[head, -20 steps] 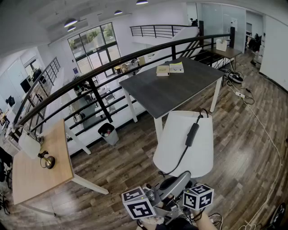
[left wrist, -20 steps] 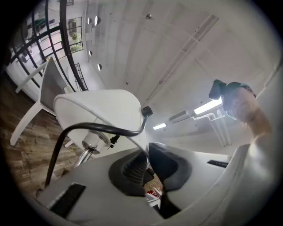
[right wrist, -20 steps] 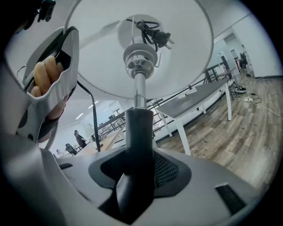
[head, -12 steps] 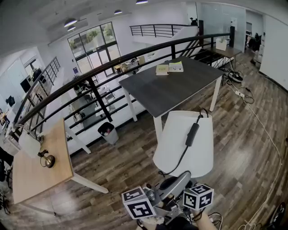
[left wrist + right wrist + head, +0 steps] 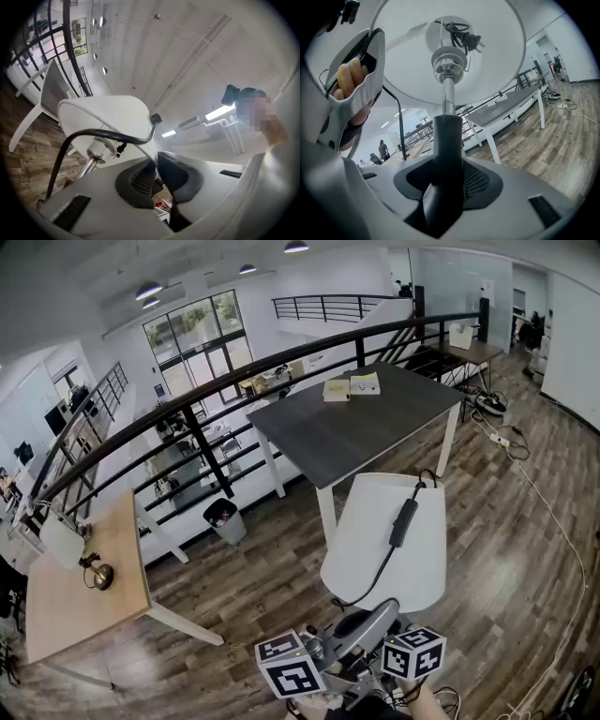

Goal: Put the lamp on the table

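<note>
1. Head view: the lamp (image 5: 375,554) is hanging in the air over the wooden floor (image 5: 506,549), just short of the near edge of the dark surface (image 5: 347,432). Its black cord (image 5: 401,521) is trailing across the white shade. Most of the surface is lying bare, and two books (image 5: 351,385) are sitting at its far edge. Open floor is stretching along its right side, while a black railing (image 5: 187,409) is running behind its left side.
2. Left gripper view: the left gripper (image 5: 155,171) is pinching the thin rim of the shade (image 5: 101,117), its jaws standing nearly together on it.
3. Right gripper view: the right gripper (image 5: 448,178) is clamping the lamp's dark stem (image 5: 448,136), with a pad pressing on each side. The shade is spreading wide above the gripper.
</note>
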Demonstrator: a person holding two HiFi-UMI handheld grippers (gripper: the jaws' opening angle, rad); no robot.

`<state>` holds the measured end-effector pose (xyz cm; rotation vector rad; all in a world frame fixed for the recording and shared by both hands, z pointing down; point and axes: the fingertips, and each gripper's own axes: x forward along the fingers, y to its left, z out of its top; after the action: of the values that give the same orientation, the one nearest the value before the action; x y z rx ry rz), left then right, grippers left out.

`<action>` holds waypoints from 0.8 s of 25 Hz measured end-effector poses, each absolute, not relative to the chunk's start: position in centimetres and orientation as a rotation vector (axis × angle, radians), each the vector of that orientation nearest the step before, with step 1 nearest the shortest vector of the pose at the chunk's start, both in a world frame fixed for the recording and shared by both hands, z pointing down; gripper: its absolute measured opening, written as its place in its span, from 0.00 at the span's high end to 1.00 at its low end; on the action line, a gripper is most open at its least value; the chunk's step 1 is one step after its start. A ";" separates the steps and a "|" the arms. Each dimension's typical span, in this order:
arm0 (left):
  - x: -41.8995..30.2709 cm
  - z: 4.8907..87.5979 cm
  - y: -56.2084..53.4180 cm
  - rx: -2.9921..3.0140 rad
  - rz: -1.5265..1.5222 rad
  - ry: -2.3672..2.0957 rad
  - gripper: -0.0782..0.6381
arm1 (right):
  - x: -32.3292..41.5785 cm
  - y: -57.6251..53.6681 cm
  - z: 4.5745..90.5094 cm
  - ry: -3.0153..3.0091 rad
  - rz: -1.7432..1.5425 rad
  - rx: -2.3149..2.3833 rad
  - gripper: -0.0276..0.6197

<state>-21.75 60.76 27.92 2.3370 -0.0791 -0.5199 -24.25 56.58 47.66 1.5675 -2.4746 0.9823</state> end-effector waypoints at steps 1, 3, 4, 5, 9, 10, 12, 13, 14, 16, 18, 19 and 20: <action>-21.4 27.9 60.9 2.338 -0.521 -0.080 0.84 | -23.9 56.7 47.7 -2.475 0.982 1.566 0.66; -20.8 28.0 61.1 2.340 -0.524 -0.083 0.84 | -23.2 56.9 47.7 -2.475 0.977 1.561 0.66; -20.5 28.0 61.2 2.342 -0.527 -0.085 0.84 | -22.8 57.0 47.7 -2.475 0.972 1.558 0.66; -20.2 28.0 61.3 2.345 -0.528 -0.086 0.84 | -22.5 57.1 47.7 -2.474 0.967 1.555 0.66; -19.3 27.9 61.8 2.362 -0.529 -0.090 0.84 | -21.4 57.5 47.6 -2.470 0.949 1.544 0.66; -19.0 27.9 62.0 2.362 -0.530 -0.091 0.84 | -21.1 57.6 47.6 -2.470 0.946 1.543 0.66; -18.4 28.1 62.2 2.360 -0.527 -0.093 0.84 | -20.5 57.8 47.8 -2.469 0.947 1.546 0.66; -18.2 28.2 62.3 2.358 -0.524 -0.093 0.84 | -20.2 57.9 47.9 -2.467 0.951 1.550 0.66; -18.0 28.2 62.4 2.356 -0.521 -0.093 0.84 | -20.1 57.9 48.0 -2.462 0.955 1.556 0.66; -17.9 28.4 62.5 2.352 -0.519 -0.092 0.84 | -19.9 58.0 48.2 -2.457 0.959 1.564 0.66; -17.7 28.5 62.5 2.352 -0.515 -0.088 0.84 | -19.7 57.9 48.2 -2.456 0.959 1.570 0.66; -17.6 28.5 62.4 2.353 -0.512 -0.083 0.84 | -19.6 57.9 48.2 -2.455 0.959 1.574 0.66; -17.4 28.5 62.3 2.353 -0.510 -0.078 0.84 | -19.4 57.8 48.3 -2.454 0.958 1.579 0.66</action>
<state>-17.45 62.35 28.55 2.3526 -0.0778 -0.5103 -19.41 57.84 48.28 1.5789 -2.4542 0.9582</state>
